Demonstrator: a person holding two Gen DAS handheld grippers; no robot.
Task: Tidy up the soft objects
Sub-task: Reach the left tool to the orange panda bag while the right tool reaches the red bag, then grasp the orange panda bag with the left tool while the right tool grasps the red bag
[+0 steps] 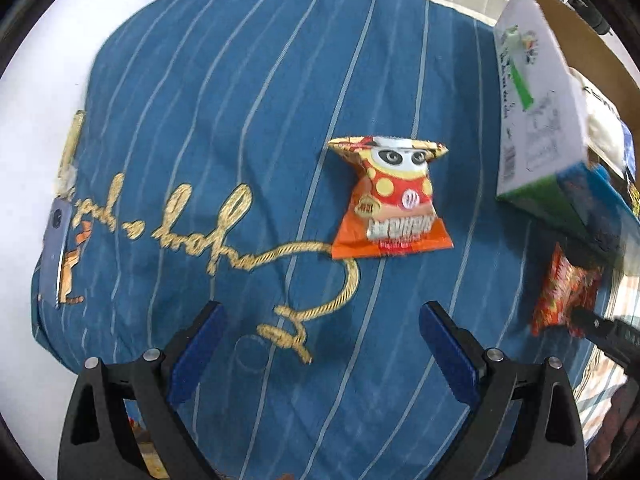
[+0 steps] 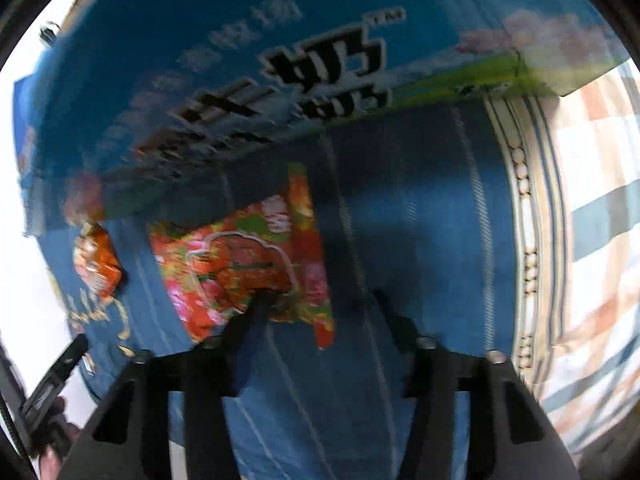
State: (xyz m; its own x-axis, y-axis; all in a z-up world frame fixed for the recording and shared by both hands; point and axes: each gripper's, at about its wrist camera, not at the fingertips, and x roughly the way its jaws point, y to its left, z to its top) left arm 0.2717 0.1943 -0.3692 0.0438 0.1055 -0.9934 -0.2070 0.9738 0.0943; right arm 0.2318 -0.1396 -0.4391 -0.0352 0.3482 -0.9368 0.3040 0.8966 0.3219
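My left gripper (image 1: 320, 344) hangs over a big blue striped cushion (image 1: 224, 128) that lies on the white tabletop (image 1: 28, 92). Its jaws are wide apart and hold nothing. Just ahead of them, an orange snack bag (image 1: 390, 200) with a funny face sits on top of the cushion, out in the open, so I think it is easy to reach next. To the right stands a cardboard box (image 1: 540, 92) with its top open. I think the soft things go in there, because something white already pokes out of it. My right gripper (image 2: 320, 304) is low down beside that box, near its blue side with black letters. A red flowery bag (image 2: 248, 268) lies on the cushion right at the tip of my right fingers (image 2: 256, 312). The right jaws look apart, and one finger tip touches or covers the bag's edge, but the picture is blurry, so I cannot tell if they pinch it. The bag sits close under the box, so lifting it in should be a short trip.
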